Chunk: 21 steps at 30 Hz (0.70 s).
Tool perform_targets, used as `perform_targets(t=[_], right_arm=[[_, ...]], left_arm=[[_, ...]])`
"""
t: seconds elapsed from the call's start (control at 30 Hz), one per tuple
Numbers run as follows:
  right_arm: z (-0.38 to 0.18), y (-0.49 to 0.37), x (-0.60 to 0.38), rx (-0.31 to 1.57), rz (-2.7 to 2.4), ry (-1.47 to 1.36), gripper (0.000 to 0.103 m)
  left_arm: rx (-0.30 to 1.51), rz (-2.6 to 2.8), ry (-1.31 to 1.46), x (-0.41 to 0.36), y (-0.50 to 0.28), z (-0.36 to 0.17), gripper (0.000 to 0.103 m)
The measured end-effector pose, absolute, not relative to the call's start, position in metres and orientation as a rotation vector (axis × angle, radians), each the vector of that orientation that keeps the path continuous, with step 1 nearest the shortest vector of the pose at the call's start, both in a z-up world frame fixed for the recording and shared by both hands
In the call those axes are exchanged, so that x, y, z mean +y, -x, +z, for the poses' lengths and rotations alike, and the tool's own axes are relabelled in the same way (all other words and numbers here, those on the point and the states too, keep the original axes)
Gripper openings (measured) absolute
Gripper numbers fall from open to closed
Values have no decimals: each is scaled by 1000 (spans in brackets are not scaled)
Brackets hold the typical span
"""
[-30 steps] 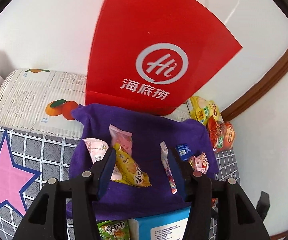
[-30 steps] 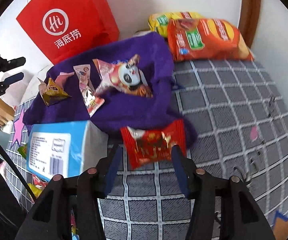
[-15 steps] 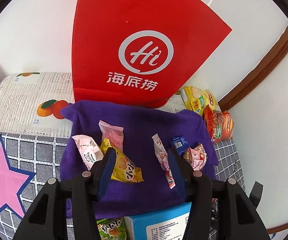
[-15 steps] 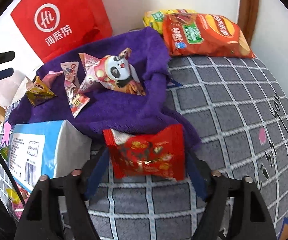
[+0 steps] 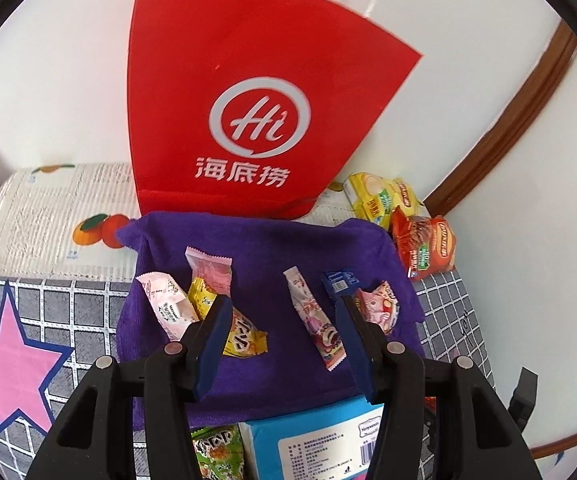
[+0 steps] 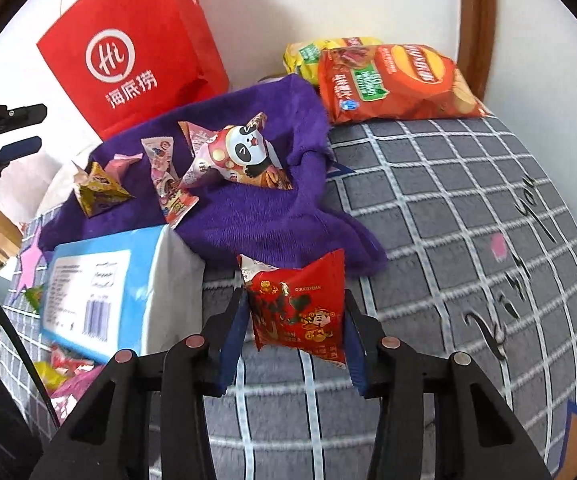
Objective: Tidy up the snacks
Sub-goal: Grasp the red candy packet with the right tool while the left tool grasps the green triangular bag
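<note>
My right gripper [image 6: 294,296] points down at the grey checked blanket [image 6: 468,216]. Its jaws are closing on a red snack packet [image 6: 300,308], and both pads touch the packet's sides. Just beyond lies a purple cloth [image 6: 256,220] holding a panda packet [image 6: 240,156], a yellow packet [image 6: 100,188] and a pink strip packet [image 6: 168,188]. My left gripper [image 5: 283,304] hovers open over the same cloth [image 5: 272,248] with nothing between its fingers. Below it lie pink packets [image 5: 208,268], a yellow packet [image 5: 240,332] and a long pink stick packet [image 5: 316,320].
A red paper bag [image 5: 248,100] stands against the wall behind the cloth. An orange chips bag [image 6: 392,84] and a yellow one [image 6: 308,56] lie at the back right. A blue box [image 6: 92,292] sits on the near side of the cloth, with more loose snacks beside it.
The right jaws spread wide around the red packet, then closed in on it; the packet now stands between the pads. The left gripper drew back slightly from the cloth, still open.
</note>
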State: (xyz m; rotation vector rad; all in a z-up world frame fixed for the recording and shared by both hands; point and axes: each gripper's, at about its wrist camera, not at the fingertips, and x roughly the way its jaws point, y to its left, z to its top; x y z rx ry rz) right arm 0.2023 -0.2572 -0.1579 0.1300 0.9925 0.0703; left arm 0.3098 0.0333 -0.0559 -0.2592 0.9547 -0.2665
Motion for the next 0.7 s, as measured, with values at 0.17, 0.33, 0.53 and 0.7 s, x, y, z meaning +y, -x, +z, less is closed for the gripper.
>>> perform_targets(t=[0.17, 0.33, 0.53, 0.7], right_arm=[[-142, -172, -270, 964, 63, -175, 44], [-133, -149, -279, 927, 62, -219, 44], [-130, -140, -276, 913, 88, -240, 44], [-127, -130, -276, 907, 101, -256, 44]], left_arm=[[940, -254, 231, 29, -297, -46, 51], [948, -228, 181, 34, -267, -44, 54], [1013, -176, 203, 56, -234, -73, 57], [1048, -201, 229, 56, -212, -100, 56]])
